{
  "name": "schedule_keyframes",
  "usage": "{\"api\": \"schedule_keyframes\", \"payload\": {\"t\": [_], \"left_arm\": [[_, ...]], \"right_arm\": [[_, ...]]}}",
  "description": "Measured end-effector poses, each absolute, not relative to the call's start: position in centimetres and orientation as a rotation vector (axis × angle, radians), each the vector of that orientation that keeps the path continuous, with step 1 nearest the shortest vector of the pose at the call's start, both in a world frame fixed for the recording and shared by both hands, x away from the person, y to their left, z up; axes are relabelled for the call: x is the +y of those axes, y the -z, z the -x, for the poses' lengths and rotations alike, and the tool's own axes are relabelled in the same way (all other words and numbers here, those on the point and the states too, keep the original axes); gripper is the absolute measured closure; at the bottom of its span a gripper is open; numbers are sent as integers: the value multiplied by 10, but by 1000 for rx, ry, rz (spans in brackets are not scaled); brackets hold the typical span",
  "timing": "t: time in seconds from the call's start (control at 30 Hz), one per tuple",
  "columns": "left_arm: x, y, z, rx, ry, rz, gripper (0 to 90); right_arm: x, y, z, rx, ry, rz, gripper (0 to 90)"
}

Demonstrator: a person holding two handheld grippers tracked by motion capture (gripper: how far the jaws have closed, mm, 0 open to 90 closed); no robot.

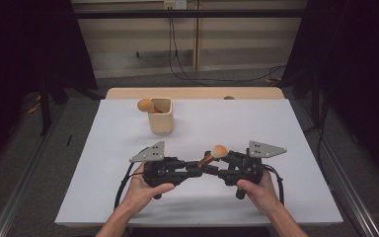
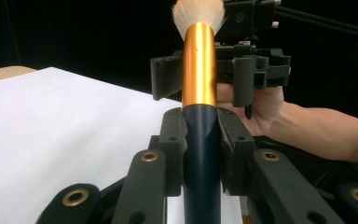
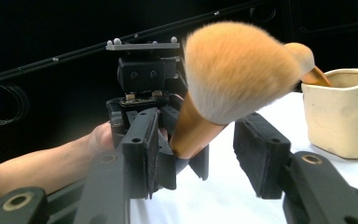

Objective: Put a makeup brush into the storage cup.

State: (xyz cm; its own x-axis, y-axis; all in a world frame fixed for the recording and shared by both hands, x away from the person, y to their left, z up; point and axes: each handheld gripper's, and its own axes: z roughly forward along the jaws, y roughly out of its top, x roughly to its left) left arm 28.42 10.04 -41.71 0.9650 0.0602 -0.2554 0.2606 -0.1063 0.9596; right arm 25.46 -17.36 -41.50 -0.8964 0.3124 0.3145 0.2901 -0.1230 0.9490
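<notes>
A makeup brush with a dark blue handle, a gold ferrule and a tan bristle head is held over the front of the white table. My left gripper is shut on the blue handle, one pad on each side. My right gripper faces it from the right, jaws on either side of the gold ferrule. A gap shows between one pad and the brush. A second brush leans in a cream cup at the back left.
The white sheet covers the table, with a wooden strip along its far edge. The cream cup stands behind and to the right of the brush head in the right gripper view. Dark curtains and floor cables surround the table.
</notes>
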Motion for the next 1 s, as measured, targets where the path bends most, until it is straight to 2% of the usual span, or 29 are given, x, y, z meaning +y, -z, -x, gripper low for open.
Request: {"api": "schedule_keyframes", "payload": {"t": [0.57, 1.0], "left_arm": [[96, 419, -284, 237, 185, -1674, 742], [96, 419, -285, 234, 191, -1653, 735]], "right_arm": [[-173, 414, -258, 2043, -2300, -731, 666], [-173, 417, -260, 2047, -2371, -755, 723]]}}
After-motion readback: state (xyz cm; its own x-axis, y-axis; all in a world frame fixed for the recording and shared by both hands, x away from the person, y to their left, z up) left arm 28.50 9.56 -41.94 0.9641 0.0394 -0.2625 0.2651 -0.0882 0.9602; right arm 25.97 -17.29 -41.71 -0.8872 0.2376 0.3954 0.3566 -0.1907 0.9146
